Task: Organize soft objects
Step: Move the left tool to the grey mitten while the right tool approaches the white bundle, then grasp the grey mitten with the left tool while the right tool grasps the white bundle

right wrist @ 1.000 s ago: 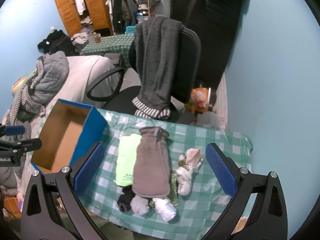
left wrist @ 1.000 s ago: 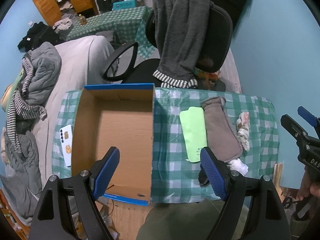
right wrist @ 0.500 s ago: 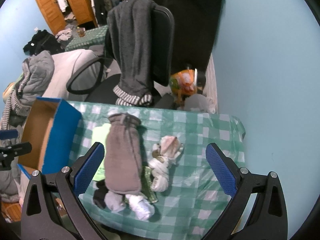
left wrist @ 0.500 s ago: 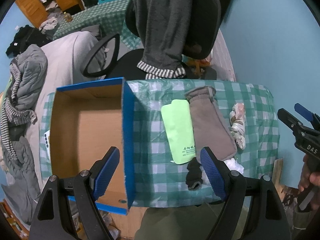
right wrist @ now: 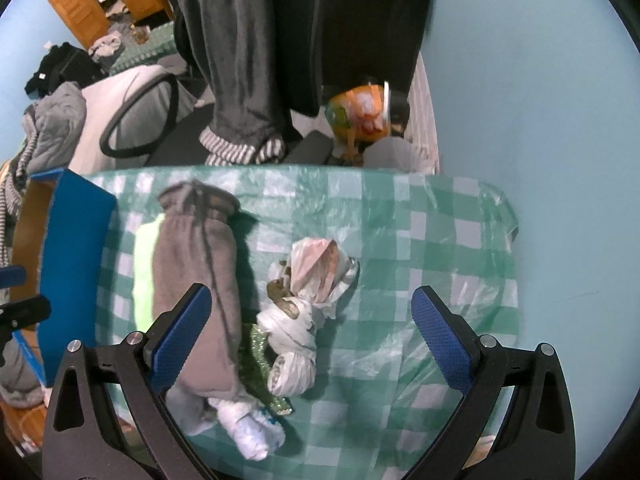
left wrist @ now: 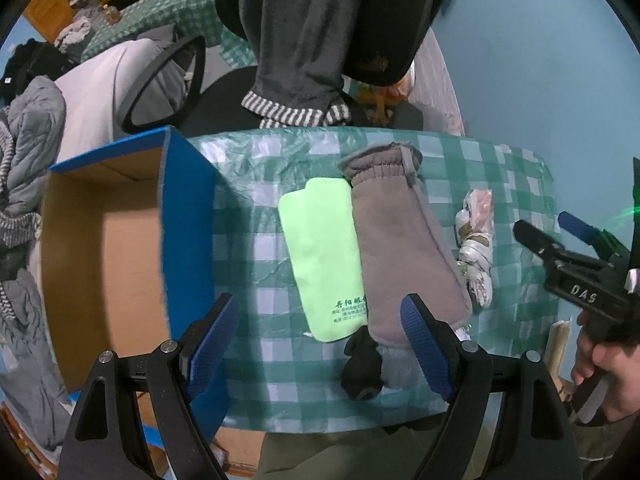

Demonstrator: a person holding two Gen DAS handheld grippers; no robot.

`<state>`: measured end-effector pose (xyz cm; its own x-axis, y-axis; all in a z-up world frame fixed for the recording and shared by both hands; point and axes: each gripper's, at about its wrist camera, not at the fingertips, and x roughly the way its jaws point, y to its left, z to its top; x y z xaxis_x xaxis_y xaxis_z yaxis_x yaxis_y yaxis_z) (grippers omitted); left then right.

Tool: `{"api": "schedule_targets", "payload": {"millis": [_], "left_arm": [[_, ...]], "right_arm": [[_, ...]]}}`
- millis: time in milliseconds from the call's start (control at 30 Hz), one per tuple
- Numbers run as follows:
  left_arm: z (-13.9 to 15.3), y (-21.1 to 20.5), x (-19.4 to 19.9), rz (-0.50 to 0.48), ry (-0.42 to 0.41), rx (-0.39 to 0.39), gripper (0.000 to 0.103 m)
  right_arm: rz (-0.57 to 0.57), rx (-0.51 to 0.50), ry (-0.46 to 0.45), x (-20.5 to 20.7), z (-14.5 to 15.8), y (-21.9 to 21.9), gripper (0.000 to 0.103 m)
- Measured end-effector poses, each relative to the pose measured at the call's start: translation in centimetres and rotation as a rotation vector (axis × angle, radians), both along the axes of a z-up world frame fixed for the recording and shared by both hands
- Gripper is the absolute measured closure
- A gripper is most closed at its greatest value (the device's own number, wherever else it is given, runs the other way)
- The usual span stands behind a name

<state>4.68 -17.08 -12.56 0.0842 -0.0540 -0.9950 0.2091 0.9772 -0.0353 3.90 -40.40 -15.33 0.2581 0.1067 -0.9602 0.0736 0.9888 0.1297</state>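
Left gripper (left wrist: pixel 320 328), jaws wide apart and holding nothing, hangs above the near edge of the green-checked table (left wrist: pixel 260 208). Right gripper (right wrist: pixel 308 328), likewise spread and empty, hangs over the knotted plastic bag bundle (right wrist: pixel 304 312). Grey mitten (left wrist: pixel 404 248) lies touching the light-green pouch (left wrist: pixel 320 256); a black sock (left wrist: pixel 362 364) rests at the near edge. Open cardboard box (left wrist: pixel 100 240) stands left, bare cloth between it and the pouch.

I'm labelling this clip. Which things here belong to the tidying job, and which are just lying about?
Job:
brown mitten
green cloth
black sock
knotted plastic bags
white roll
cardboard box

Lying about:
office chair
grey trousers
orange toy
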Motion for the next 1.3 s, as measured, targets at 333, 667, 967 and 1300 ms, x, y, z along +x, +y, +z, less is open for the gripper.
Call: {"api": "schedule_targets", "payload": {"millis": [333, 667, 967, 1300], "left_arm": [[-4.8, -1.8, 1.2, -0.005, 0.062, -0.005, 0.019], [-7.0, -2.4, 2.3, 0.029, 0.098, -0.026, 0.019], [-8.2, -3.4, 3.1, 0.084, 0.138, -0.063, 0.019], [-10.9, -5.8, 4.4, 0.142, 0.217, -0.068, 0.019]], "right_arm": [[0.021, -0.013, 0.073, 0.7, -4.5, 0.4, 0.006], [0.02, 0.001, 0.13, 0.7, -7.4, 0.9, 0.021], [0.061, 0.035, 0.147, 0.3, -7.3, 0.8, 0.054], [0.073, 0.036, 0.097, -0.2, -5.4, -1.0, 0.055]]}}
